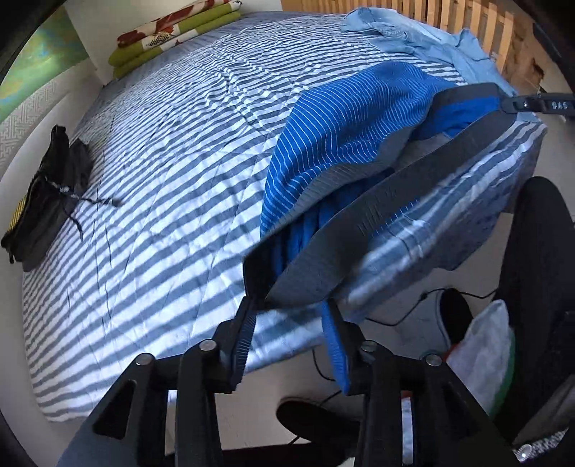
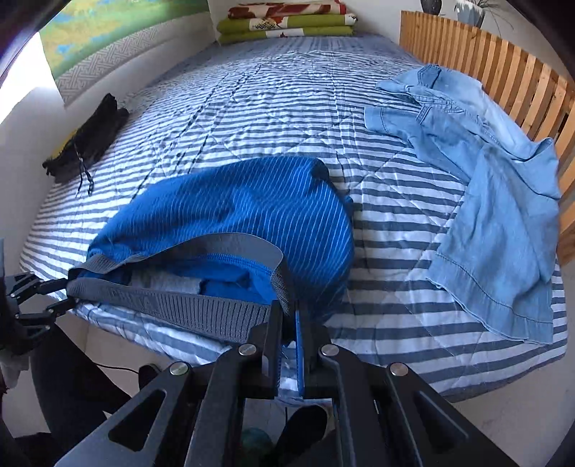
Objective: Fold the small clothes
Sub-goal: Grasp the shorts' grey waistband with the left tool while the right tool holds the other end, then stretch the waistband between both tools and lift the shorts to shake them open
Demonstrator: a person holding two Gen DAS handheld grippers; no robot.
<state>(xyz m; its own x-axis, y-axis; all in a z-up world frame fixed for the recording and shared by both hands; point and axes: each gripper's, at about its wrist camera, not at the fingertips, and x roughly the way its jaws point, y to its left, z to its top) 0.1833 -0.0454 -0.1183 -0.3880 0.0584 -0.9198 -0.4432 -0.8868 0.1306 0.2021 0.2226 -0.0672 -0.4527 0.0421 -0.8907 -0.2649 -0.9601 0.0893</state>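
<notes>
Both tools are on the blue briefs (image 2: pixel 251 208), holding them stretched by the grey waistband (image 2: pixel 187 309) over the near edge of the bed (image 2: pixel 287 107). The left tool (image 1: pixel 287 309) looks pinched at the tips on one end of the waistband, its fingers (image 1: pixel 248 334) spread further back, and blue striped cloth bunches up right ahead of it. The right tool (image 2: pixel 287 316) has its fingers nearly together, clamped on the other end of the band with blue fabric caught between them. From the right wrist view the left tool (image 2: pixel 68 291) shows at the far left, gripping the band's end. The waistband hangs open like a mouth, and the body of the briefs lies back on the striped quilt.

Off to the right, a light denim garment (image 2: pixel 496 201) sprawls unfolded near the wooden slatted headboard (image 2: pixel 503 64). Over on the left side of the bed sits a dark garment (image 2: pixel 90 136) with a trailing drawstring, well apart from the briefs. At the far end, folded green blankets (image 2: pixel 287 25) sit stacked against the wall
</notes>
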